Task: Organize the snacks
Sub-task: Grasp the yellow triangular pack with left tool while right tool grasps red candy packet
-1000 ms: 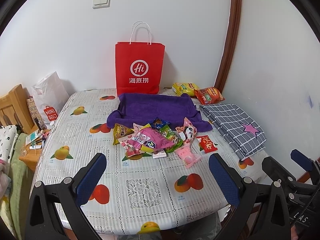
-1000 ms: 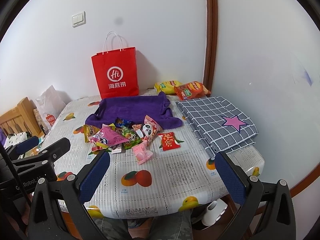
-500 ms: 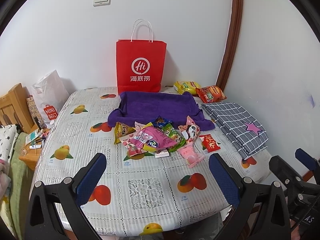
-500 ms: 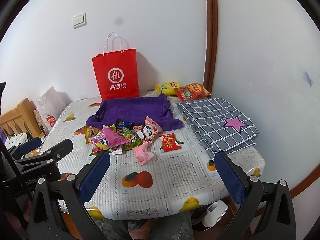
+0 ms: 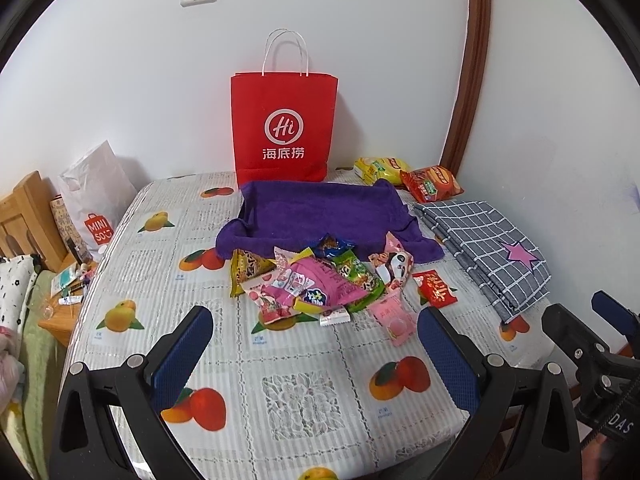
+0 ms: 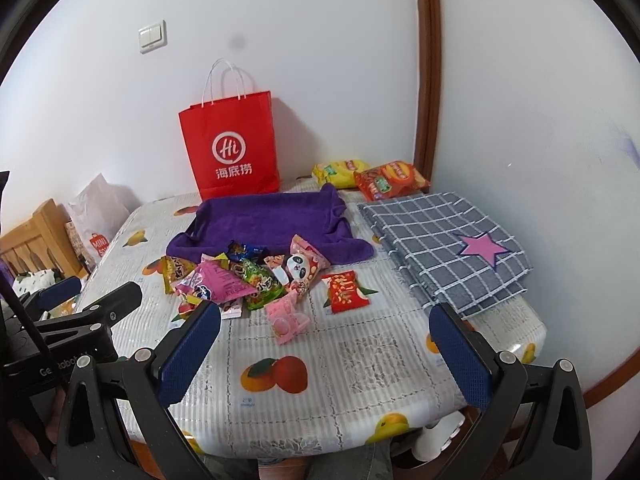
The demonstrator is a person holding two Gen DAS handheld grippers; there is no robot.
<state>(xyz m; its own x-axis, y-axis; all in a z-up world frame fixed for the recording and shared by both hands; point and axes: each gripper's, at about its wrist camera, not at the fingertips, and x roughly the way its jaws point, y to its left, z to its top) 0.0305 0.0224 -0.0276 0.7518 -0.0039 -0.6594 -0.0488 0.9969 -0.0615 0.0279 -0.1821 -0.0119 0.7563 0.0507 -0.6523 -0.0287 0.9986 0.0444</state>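
A pile of small snack packets (image 5: pixel 320 284) (image 6: pixel 248 280) lies mid-table in front of a purple cloth-lined tray (image 5: pixel 320 208) (image 6: pixel 268 220). A red packet (image 5: pixel 434 289) (image 6: pixel 345 292) and a pink packet (image 5: pixel 394 316) (image 6: pixel 286 318) lie apart to the right of the pile. A yellow chip bag (image 5: pixel 380 168) (image 6: pixel 338 172) and an orange chip bag (image 5: pixel 432 184) (image 6: pixel 390 180) lie at the back right. My left gripper (image 5: pixel 316 356) is open and empty above the near table edge. My right gripper (image 6: pixel 324 356) is open and empty, to its right.
A red paper bag (image 5: pixel 284 128) (image 6: pixel 230 148) stands against the wall behind the tray. A folded grey checked cloth with a pink star (image 5: pixel 488 248) (image 6: pixel 444 244) lies at the right. A white shopping bag (image 5: pixel 94 200) and wooden furniture (image 5: pixel 24 216) stand left of the table (image 5: pixel 304 396).
Both grippers have shifted slightly forward and up, so the table scene sits a little lower and closer. Nothing on the table has moved.
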